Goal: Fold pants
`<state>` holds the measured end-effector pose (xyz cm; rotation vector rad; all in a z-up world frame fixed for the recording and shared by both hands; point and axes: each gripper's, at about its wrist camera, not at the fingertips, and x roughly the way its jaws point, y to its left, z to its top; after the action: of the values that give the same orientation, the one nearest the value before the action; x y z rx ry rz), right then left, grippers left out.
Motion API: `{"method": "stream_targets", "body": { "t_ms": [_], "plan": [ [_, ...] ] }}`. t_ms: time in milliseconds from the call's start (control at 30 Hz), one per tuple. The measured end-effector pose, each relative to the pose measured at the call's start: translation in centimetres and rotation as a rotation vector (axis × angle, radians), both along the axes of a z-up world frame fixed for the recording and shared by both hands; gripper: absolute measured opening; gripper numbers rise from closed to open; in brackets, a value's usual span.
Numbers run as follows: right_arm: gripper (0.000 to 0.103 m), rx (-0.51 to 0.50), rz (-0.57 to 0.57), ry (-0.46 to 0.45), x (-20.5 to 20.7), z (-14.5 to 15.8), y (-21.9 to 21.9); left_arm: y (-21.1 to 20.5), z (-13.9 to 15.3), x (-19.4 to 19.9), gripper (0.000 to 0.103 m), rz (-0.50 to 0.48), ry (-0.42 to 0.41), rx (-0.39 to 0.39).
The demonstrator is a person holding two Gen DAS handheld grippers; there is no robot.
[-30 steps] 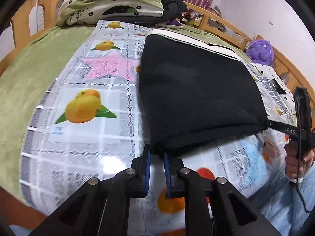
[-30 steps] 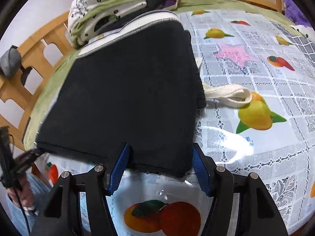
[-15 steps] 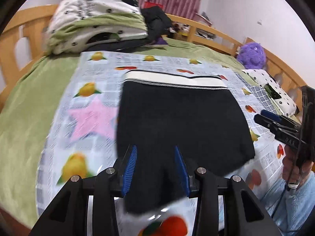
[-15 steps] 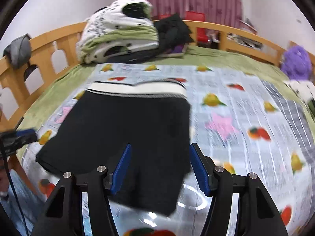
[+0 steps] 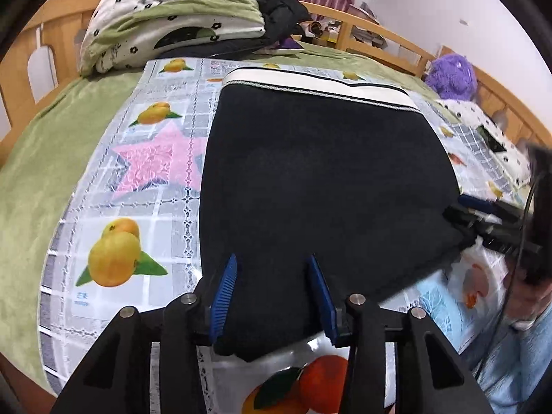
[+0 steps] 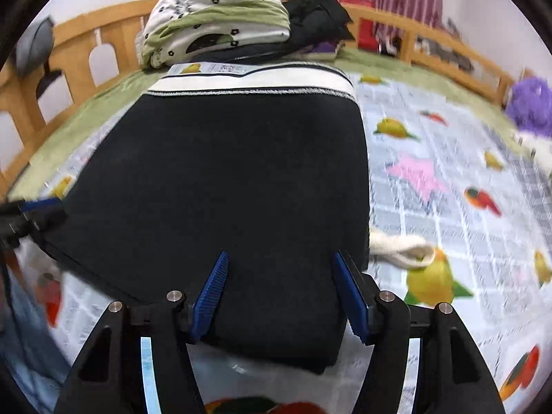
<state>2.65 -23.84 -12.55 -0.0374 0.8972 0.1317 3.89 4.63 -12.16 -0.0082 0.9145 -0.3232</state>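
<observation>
- The pants (image 5: 321,186) look soft, thick and limp (likely fleece); they should sag and are best taken at the near corners of the folded edge.
- Black, white waistband at the far end, folded flat on the fruit-print cloth (image 5: 114,227).
- Left gripper (image 5: 272,293) has just been opening, gripping nothing; right gripper (image 6: 283,293) gapes wide, empty.

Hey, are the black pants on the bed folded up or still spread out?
Folded: the black pants lie as one compact block, white waistband at the far end, no separate legs showing.
</observation>
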Motion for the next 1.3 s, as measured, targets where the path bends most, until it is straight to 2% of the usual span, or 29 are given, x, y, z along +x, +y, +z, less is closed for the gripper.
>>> {"method": "stream_targets", "body": {
  "t_ms": [67, 133, 300, 400, 467, 567, 633, 700, 800, 900, 1067, 1233, 1300],
  "plan": [
    [0.062, 0.055, -0.004, -0.024, 0.0, 1.7, -0.5, -0.3, 0.8, 0.3, 0.048, -0.016, 0.007, 0.012],
    [0.062, 0.056, -0.005, -0.072, 0.4, 3.5, -0.6, -0.5, 2.3, 1.4, 0.048, -0.024, -0.014, 0.019],
    [0.061, -0.017, 0.050, -0.172, 5.3, 8.7, 0.8, -1.1, 6.8, 6.9, 0.049, -0.024, -0.069, -0.026],
    [0.061, -0.063, 0.065, -0.157, 10.0, 9.6, 1.4, -2.0, 8.6, 10.8, 0.053, -0.026, -0.116, -0.024],
    [0.060, -0.034, 0.047, -0.132, 12.4, 9.1, 1.1, -2.8, 8.7, 13.2, 0.053, -0.019, -0.129, -0.008],
    [0.053, 0.002, 0.008, -0.101, 14.8, 6.3, -0.5, -3.8, 7.1, 16.6, 0.053, -0.012, -0.133, 0.003],
    [0.029, -0.034, -0.032, -0.085, 16.2, 3.3, -1.5, -4.4, 4.9, 18.5, 0.053, 0.000, -0.085, 0.031],
    [0.029, -0.016, -0.055, -0.061, 17.1, 0.8, -2.4, -4.6, 2.3, 20.1, 0.052, 0.019, -0.030, 0.032],
    [0.029, 0.019, -0.056, -0.042, 18.3, 0.8, -2.9, -4.8, 0.2, 20.9, 0.053, 0.029, -0.019, 0.055],
    [0.029, -0.003, -0.063, -0.041, 19.0, 0.1, -2.7, -4.3, 0.2, 21.5, 0.053, 0.041, -0.022, 0.031],
    [0.029, 0.018, -0.063, -0.040, 19.1, 0.0, -3.1, -3.1, -0.4, 22.1, 0.055, 0.072, -0.001, -0.026],
    [0.034, 0.037, -0.071, -0.036, 18.6, 0.8, -3.3, -3.0, 0.8, 20.1, 0.055, 0.097, -0.016, -0.021],
    [0.036, 0.064, -0.095, -0.027, 18.1, 1.4, -3.4, -2.6, 1.1, 19.0, 0.055, 0.104, -0.007, -0.069]
  ]
}}
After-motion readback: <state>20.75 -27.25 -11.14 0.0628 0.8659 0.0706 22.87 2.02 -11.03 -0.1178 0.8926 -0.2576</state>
